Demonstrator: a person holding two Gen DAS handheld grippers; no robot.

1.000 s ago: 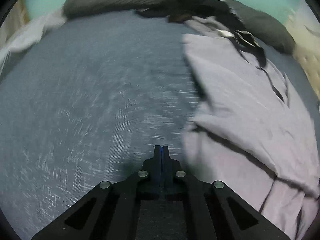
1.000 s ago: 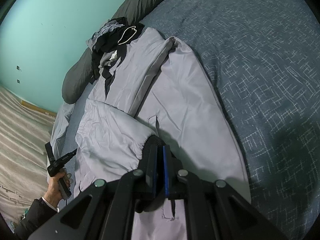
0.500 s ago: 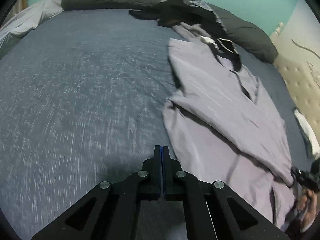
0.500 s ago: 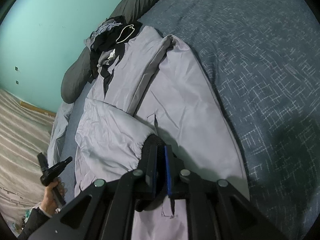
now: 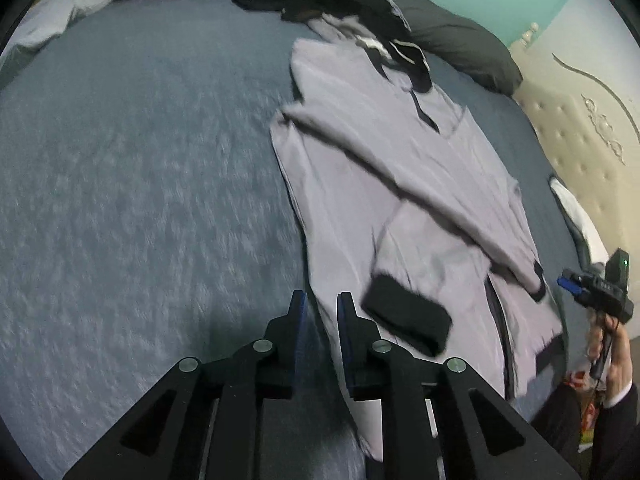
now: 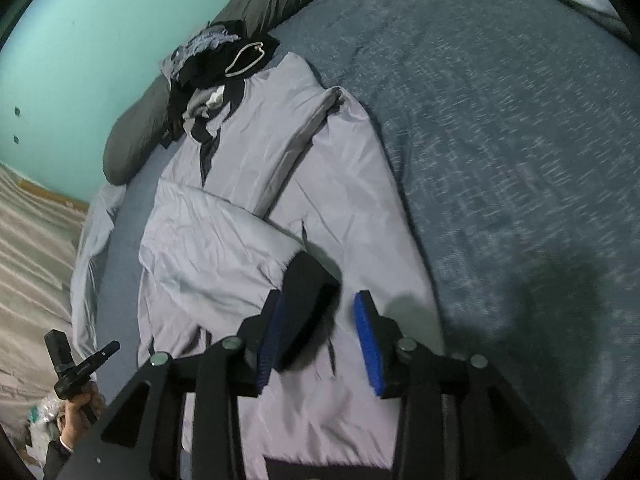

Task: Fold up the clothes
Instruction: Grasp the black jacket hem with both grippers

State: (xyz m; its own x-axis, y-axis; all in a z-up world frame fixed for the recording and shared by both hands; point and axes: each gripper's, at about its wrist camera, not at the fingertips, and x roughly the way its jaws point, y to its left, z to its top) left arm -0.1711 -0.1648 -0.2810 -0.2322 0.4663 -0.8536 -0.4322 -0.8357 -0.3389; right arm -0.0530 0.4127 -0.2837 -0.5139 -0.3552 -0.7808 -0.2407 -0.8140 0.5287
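2 hand-held grippers in play, both with jaws apart and holding nothing. Left hand-held gripper (image 5: 321,308) has a narrow gap and hovers at the 9 o'clock edge of the grey jacket (image 5: 392,184); the edge of the fabric shows through the gap, not pinched. Right hand-held gripper (image 6: 320,336) is spread wide over the jacket's lower part, and the black cuff (image 6: 308,300) lies against its left blue pad, not clamped.

Jacket lies flat on the bed (image 5: 140,180), toward the bed's side by the headboard, collar at 12 o'clock. 1 sleeve is folded diagonally across the chest, and a 2nd sleeve end with a black ribbed cuff (image 5: 404,320) lies near the hem. Fabric is smooth, thin and creased; collar and zip line are dark.

Surroundings: a pile of dark clothes (image 5: 344,4) with a white cord touches the collar at 12 o'clock. Long dark grey pillows (image 5: 460,44) run behind it along the teal wall (image 6: 100,40). A cream tufted headboard (image 5: 580,140) is at 3 o'clock in the left view. The bed cover is blue-grey with a speckled woven texture, motion-blurred. A person's hand (image 6: 80,408) holds the left gripper's handle at 8 o'clock in the right view.
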